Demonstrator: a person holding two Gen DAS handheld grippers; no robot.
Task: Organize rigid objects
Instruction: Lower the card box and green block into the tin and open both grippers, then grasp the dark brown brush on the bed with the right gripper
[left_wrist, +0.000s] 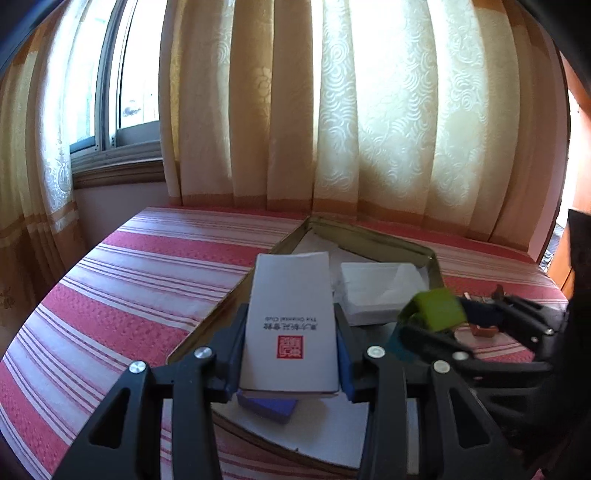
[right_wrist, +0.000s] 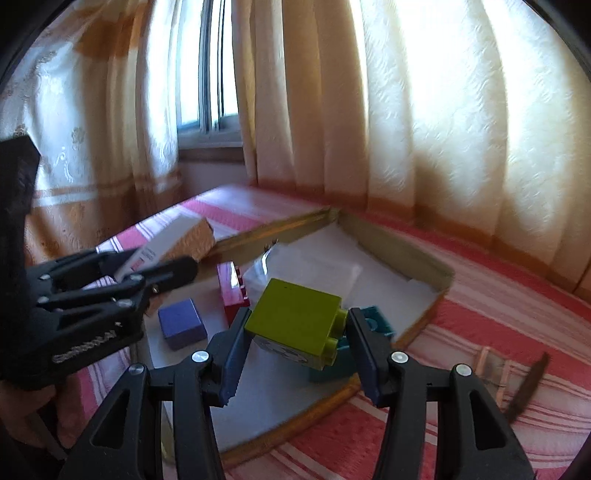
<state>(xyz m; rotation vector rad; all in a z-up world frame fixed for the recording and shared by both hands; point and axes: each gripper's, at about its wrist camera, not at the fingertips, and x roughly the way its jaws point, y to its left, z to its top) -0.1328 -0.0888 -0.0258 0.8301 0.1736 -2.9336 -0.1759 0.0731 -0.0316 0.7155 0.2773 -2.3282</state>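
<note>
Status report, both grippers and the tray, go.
Left gripper shut on white box. Right gripper shut on green block. Both over the tray. Purple block, red block, teal block already inside.

The tray (right_wrist: 424, 266) has a low rim, so entry from above is open. Its white floor is bare at the near edge and far corner. In between stand a purple block (right_wrist: 181, 323), a red block (right_wrist: 231, 290), a teal block (right_wrist: 373, 325) (partly hidden) and a clear box (left_wrist: 380, 291). Striped bedcover (left_wrist: 140, 266) left of the tray lies bare.
</note>
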